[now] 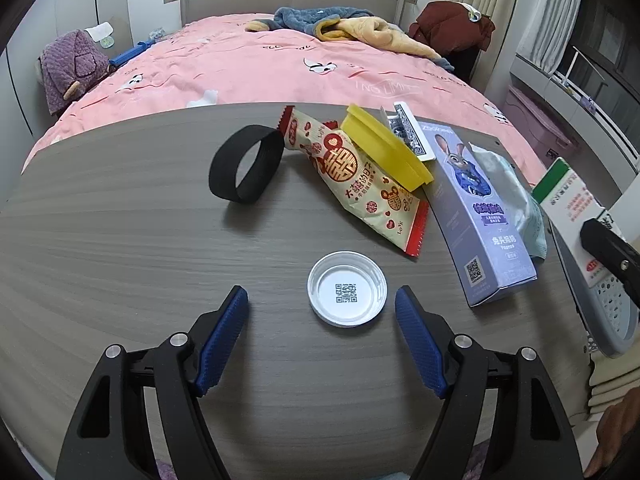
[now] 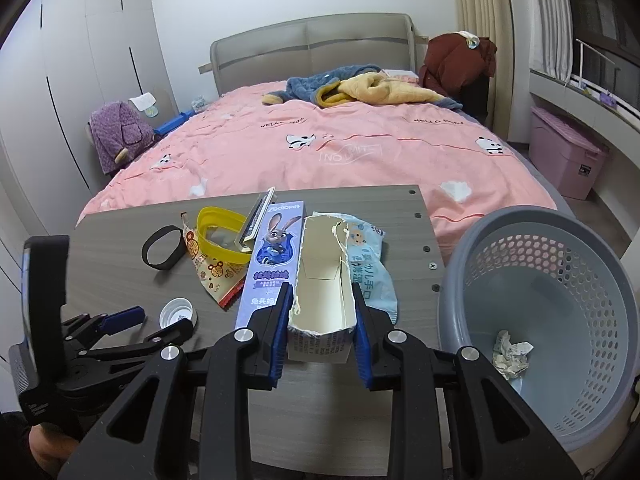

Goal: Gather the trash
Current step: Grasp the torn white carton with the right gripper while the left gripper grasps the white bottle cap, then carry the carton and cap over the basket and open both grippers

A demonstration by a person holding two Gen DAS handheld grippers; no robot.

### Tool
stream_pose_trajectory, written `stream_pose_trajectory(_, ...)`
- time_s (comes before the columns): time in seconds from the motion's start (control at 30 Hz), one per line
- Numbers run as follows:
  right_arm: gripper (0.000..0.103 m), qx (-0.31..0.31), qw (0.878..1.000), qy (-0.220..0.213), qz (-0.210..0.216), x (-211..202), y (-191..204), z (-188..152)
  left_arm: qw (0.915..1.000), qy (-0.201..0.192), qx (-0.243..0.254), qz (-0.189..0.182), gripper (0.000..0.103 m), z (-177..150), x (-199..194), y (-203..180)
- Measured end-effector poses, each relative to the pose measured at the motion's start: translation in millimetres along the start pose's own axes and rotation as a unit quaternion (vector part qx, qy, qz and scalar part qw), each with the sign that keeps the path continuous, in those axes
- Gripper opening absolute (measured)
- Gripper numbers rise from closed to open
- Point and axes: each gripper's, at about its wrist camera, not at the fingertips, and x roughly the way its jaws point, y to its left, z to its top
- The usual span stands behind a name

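Left gripper hung wide open and empty at lower centre of its view, the white lid lying on the grey wood-grain table between its fingertips, untouched. Behind, a pink-covered bed filled the upper frame. Right gripper at lower centre was clamped on a torn, empty white carton. At far right the grey perforated basket held crumpled paper.
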Motion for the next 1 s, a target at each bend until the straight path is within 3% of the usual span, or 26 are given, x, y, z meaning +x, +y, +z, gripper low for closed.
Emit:
stream_pose_trajectory(0.1, 0.028, 0.004, 1.000, -0.002, -0.001, -2, -4, -1, 0.9999, -0.003, 0.009, 0.005, 0.073, 0, 2, -5)
stream_pose_trajectory(0.17, 0.028, 0.008, 1.000, -0.003, -0.001, -3, -7, -2, 0.9999, -0.005, 0.014, 0.006, 0.067, 0, 3, -7)
stream_pose_trajectory(0.23, 0.028, 0.009, 1.000, -0.003, -0.001, -4, -8, -3, 0.9997, -0.006, 0.023, 0.010, 0.045, 0, 2, -9)
stream_pose_trajectory(0.27, 0.028, 0.009, 1.000, -0.004, -0.001, -5, -8, -3, 0.9996, -0.005, 0.026, 0.008, 0.040, 1, 1, -11)
stream_pose_trajectory(0.47, 0.028, 0.008, 1.000, -0.006, 0.000, -8, -8, -4, 0.9998, -0.006, 0.021, -0.003, 0.039, -1, -5, -8)
stream_pose_trajectory(0.67, 0.028, 0.008, 1.000, -0.011, 0.000, -14, -8, -4, 0.9992, -0.034, 0.022, -0.004, 0.039, 4, -27, -9)
stream_pose_trajectory(1.0, 0.028, 0.023, 0.999, -0.024, -0.019, -36, -30, -9, 0.9945, -0.071, 0.066, -0.039, 0.039, 18, -59, -52)
